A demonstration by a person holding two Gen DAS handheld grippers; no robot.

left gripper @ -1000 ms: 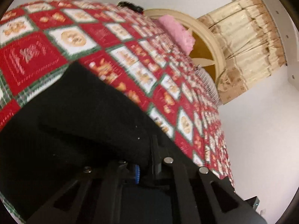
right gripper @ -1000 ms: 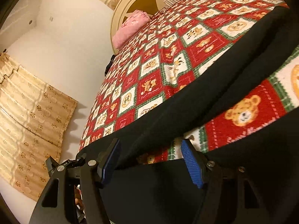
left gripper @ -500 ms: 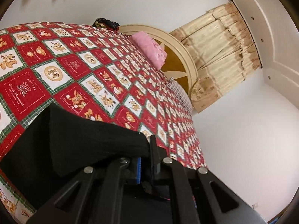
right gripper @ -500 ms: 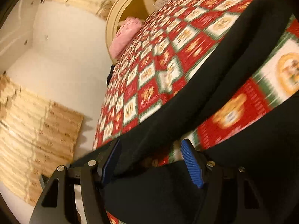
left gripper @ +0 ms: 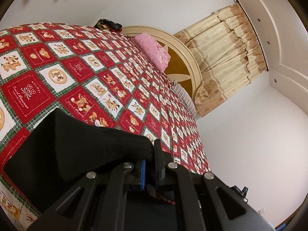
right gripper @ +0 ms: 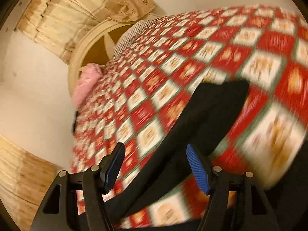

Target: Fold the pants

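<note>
Black pants lie on a red and white patterned bedspread. My left gripper is shut on a bunched edge of the pants and holds it lifted above the bed. In the blurred right wrist view one black pant leg stretches away across the bedspread. My right gripper is open, its blue pads on either side of the leg, with nothing held.
A pink pillow and a striped pillow lie against a round cream headboard. A dark bundle sits at the far edge of the bed. Beige curtains hang behind; white walls surround.
My left gripper has lifted and tilted with the pants edge, showing more of the bed. My right gripper has swung quickly, now looking along the pant leg toward the headboard.
</note>
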